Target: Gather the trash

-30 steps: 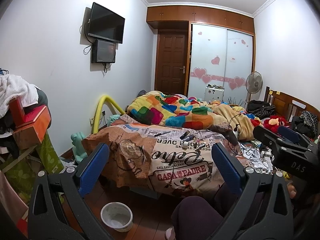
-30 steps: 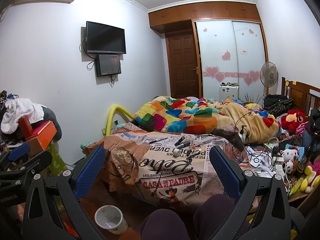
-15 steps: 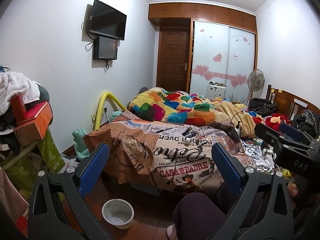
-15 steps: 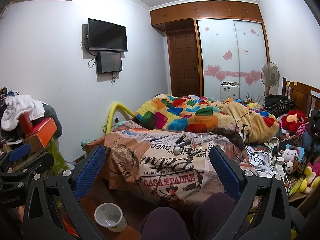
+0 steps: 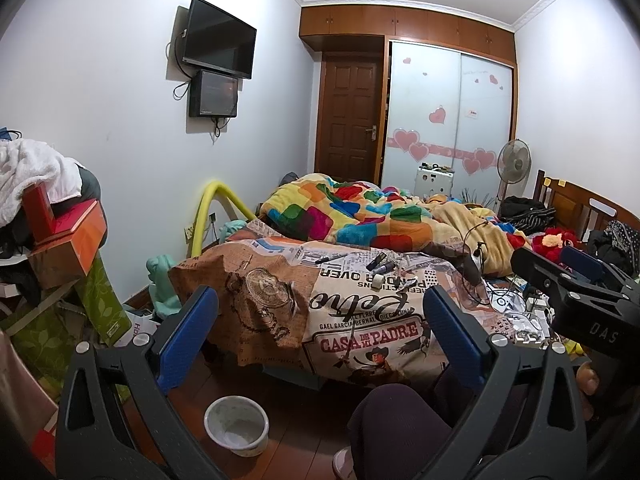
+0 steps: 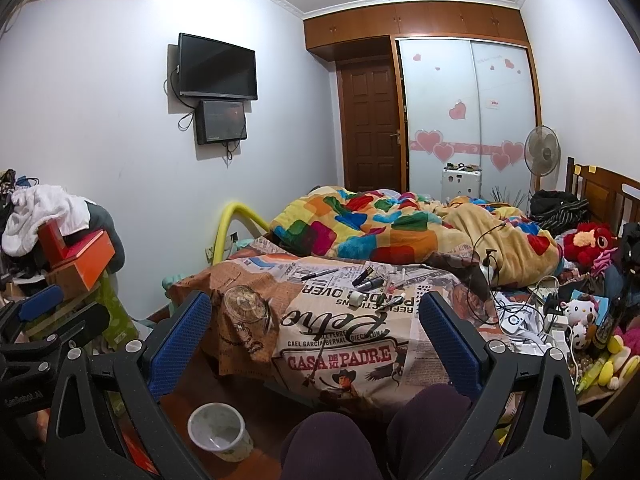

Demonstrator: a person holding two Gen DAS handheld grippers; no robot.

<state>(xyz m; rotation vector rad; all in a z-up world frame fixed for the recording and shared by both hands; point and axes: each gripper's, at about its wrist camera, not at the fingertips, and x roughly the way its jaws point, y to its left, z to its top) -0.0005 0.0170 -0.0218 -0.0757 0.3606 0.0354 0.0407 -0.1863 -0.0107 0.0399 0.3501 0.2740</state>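
Small items lie on the printed newspaper-pattern bedcover (image 5: 360, 320): a white cap-like piece (image 5: 377, 282), dark tubes (image 5: 382, 266) and a pen (image 5: 328, 258). The same pile shows in the right wrist view (image 6: 374, 280). A white bin (image 5: 237, 426) stands on the wooden floor below the bed, also in the right wrist view (image 6: 218, 432). My left gripper (image 5: 320, 332) is open and empty, held back from the bed. My right gripper (image 6: 316, 332) is open and empty too, beside it; it shows at the right of the left wrist view (image 5: 580, 292).
A colourful blanket (image 6: 380, 232) covers the far bed. Cables, chargers and plush toys (image 6: 552, 316) crowd the right side. Stacked boxes and clothes (image 5: 52, 232) stand at the left. My knees (image 6: 360, 432) are in front of the bed.
Both views have drifted slightly upward and back; the bed and bin sit a little lower in the frames. Both grippers stay open and empty.
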